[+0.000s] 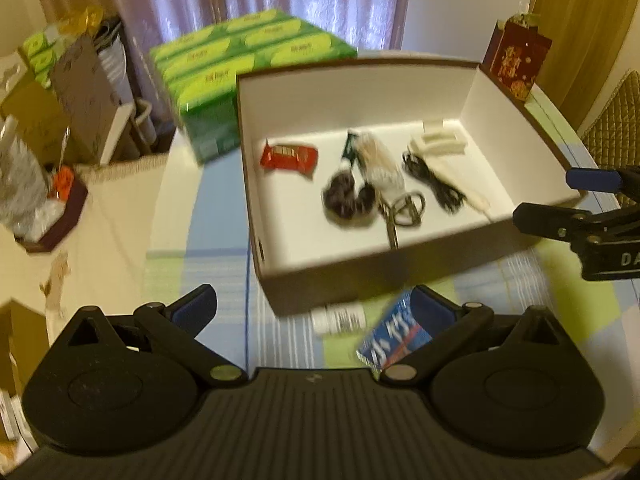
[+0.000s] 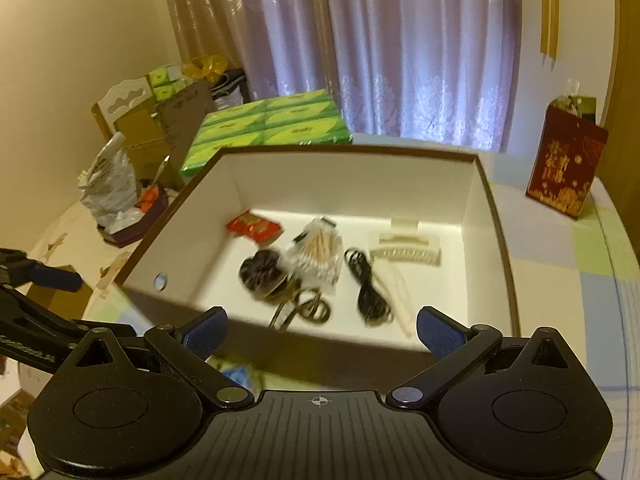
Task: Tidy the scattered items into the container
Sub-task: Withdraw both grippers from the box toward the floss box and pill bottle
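Both tongs gaped wide, empty. The left tongs (image 1: 314, 312) should descend squarely over the blue packet (image 1: 390, 338) just before the box (image 1: 280, 280); the right tongs (image 2: 320, 336) hovered above that box.

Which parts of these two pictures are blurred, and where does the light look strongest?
Left wrist view: the scissors and the blue packet outside the box are smeared by motion, and straight edges bend near the frame border. Right wrist view: the hair tie is blurred; the curtain glows brightest, and the box floor shines near its far wall.
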`<state>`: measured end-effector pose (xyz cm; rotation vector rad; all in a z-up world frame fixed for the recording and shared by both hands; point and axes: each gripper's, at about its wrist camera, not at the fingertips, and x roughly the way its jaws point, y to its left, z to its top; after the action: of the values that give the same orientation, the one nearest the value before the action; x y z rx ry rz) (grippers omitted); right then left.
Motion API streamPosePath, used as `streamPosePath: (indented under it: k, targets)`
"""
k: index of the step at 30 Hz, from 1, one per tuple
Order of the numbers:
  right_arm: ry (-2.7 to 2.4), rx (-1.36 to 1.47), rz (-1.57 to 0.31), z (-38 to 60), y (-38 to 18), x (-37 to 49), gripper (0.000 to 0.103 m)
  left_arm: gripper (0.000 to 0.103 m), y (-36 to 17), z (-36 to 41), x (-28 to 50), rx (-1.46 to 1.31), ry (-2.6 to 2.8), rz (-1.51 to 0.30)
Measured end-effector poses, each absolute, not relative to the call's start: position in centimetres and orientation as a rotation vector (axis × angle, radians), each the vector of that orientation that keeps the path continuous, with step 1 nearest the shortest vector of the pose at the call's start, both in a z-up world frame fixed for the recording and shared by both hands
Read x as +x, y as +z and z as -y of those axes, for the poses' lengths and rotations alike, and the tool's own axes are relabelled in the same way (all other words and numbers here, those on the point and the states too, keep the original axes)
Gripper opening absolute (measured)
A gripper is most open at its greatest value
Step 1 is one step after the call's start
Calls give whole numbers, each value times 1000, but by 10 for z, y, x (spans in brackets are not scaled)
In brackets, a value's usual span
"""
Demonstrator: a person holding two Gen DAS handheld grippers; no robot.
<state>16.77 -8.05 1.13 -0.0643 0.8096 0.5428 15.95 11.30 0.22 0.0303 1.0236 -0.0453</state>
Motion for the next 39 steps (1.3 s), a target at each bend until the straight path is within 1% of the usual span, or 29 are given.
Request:
streamPosePath:
  k: [12, 20, 31, 39]
  targets:
    - [502, -157, -998, 85, -45, 128, 103, 102, -54, -100, 111, -47, 1, -1184]
    - [478, -175, -1021, 93, -60, 105, 103, 102, -64, -93, 89, -55, 28, -1198]
    - [514, -51, -1046, 99, -65, 93, 103, 102, -72, -97, 72, -55, 66, -1218]
    - [607, -144, -1010, 75, -68, 84, 103, 102, -74, -108, 65, -59, 83, -1217]
